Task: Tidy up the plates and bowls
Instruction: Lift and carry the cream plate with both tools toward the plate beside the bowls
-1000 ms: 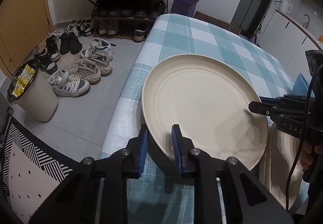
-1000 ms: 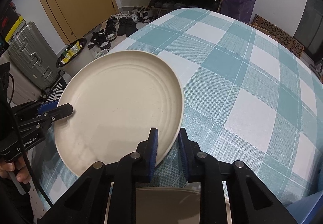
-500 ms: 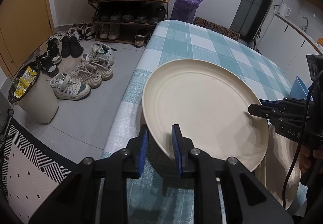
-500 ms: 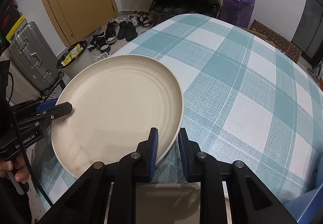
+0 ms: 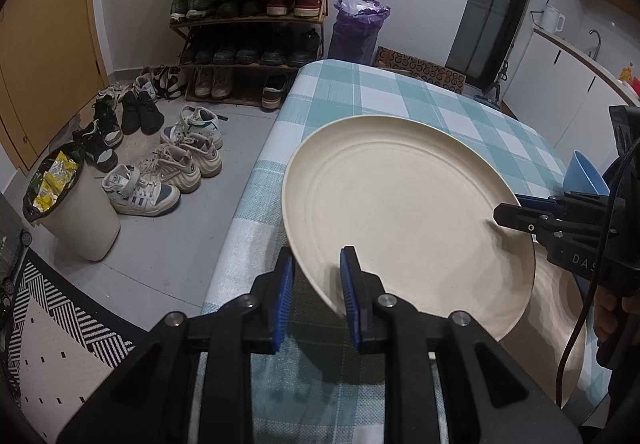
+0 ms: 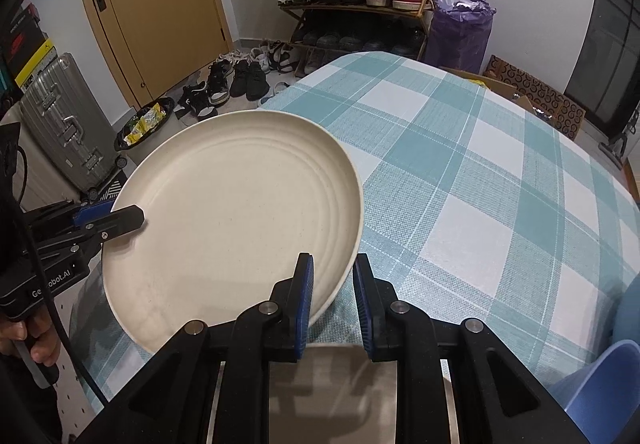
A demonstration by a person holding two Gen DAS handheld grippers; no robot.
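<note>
plate (image 5: 404, 212): stiff, smooth, likely slippery; take it at opposite rim edges.
left gripper (image 5: 316, 284): clenched on rim at 6 o'clock.
right gripper (image 6: 332, 284): clamped on rim, 3 o'clock in the left view.

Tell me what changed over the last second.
The cream plate has lifted higher off the checked tablecloth, carried by both grippers. Unchanged: left gripper and right gripper each stay clamped on opposite rims; the second plate lies below.

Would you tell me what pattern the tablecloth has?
Teal-and-white checks on the tablecloth, clearest in the right wrist view.
</note>
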